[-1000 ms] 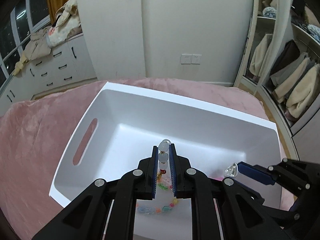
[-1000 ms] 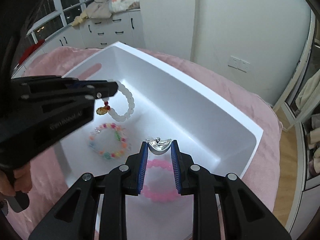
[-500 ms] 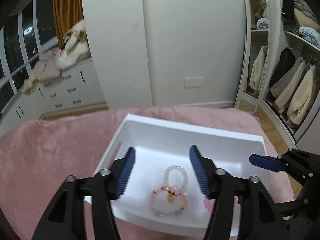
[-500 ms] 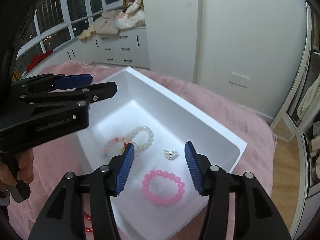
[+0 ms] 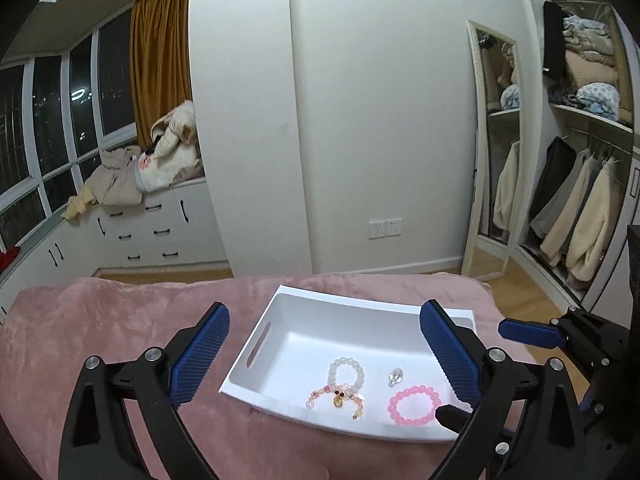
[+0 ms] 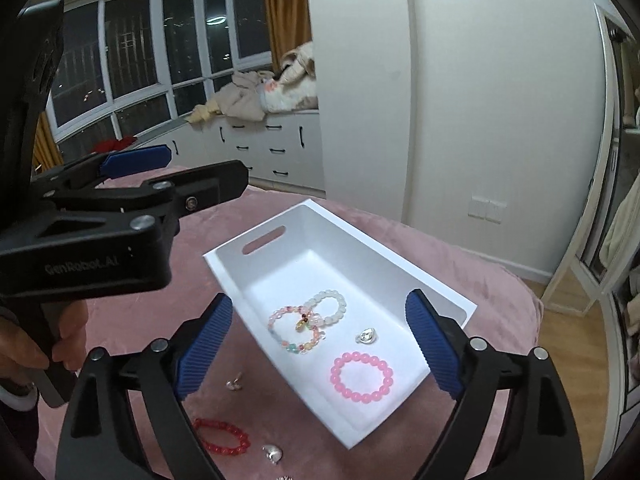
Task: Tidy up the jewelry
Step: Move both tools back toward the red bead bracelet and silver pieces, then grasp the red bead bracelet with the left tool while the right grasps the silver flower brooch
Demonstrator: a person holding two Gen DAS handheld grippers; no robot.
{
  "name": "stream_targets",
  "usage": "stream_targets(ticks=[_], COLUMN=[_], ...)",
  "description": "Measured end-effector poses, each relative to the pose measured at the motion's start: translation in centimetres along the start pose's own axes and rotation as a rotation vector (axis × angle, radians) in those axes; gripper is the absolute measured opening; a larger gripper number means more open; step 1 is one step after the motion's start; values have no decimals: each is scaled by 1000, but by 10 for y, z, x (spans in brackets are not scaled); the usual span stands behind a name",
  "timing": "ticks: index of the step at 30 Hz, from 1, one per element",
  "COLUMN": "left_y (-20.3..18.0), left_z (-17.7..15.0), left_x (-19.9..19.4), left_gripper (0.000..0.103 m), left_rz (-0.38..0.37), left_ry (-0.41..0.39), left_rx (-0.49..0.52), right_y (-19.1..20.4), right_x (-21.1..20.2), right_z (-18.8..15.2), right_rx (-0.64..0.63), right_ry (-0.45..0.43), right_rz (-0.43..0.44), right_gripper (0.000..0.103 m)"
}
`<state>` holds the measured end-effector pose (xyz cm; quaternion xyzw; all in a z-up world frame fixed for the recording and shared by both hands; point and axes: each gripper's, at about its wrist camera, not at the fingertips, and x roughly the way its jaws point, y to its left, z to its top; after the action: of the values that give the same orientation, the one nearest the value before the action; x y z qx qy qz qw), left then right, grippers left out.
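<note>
Both grippers, left (image 5: pixel 324 354) and right (image 6: pixel 320 344), hang with fingers opening, empty, above the tray (image 6: pixel 400 264); next, fetch the red bracelet (image 6: pixel 222 438) off the bed (image 6: pixel 460 256)

Lit evenly from indoor lighting overhead; dark night panes in the windows (image 6: pixel 120 68), with a ring-shaped lamp reflection on the glass in both views. Bright glare on the floor of the white bin (image 6: pixel 320 264); soft, short shadows beneath the bracelets. Strong fisheye bending of walls and wardrobe (image 5: pixel 580 200) toward the edges, black vignette in the corners. Sharp mid-frame; slight softness on the nearest black gripper arms.
</note>
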<state>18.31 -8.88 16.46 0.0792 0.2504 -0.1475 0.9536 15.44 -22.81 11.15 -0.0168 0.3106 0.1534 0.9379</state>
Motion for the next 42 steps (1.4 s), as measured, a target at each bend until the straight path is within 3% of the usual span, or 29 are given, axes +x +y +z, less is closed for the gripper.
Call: stream_targets(ticks=[8, 14, 26, 35, 38, 40, 42], left_y=[-1, 8, 29, 29, 26, 25, 24], left_z=[-28, -63, -152, -217, -232, -242, -250], left_x=[-39, -61, -49, -14, -2, 7, 15], left_gripper=[99, 100, 100, 99, 99, 94, 76], left_rz=[41, 57, 40, -8, -45, -62, -78], left_ry=[-27, -22, 124, 266, 306, 346, 378], left_rx=[56, 25, -44, -67, -65, -71, -83], right_y=[19, 25, 27, 24, 24, 26, 27], right_x=[-24, -33, -29, 6, 17, 25, 28], right_z=[-21, -41, -96, -159, -175, -184, -187], right_rx=[-43, -50, -16, -9, -14, -23, -26], right_ry=[-30, -39, -13, 158, 214, 252, 264], right_rz=[18, 30, 46, 41, 54, 61, 61], right_gripper=[95, 98, 98, 75, 56, 51, 48])
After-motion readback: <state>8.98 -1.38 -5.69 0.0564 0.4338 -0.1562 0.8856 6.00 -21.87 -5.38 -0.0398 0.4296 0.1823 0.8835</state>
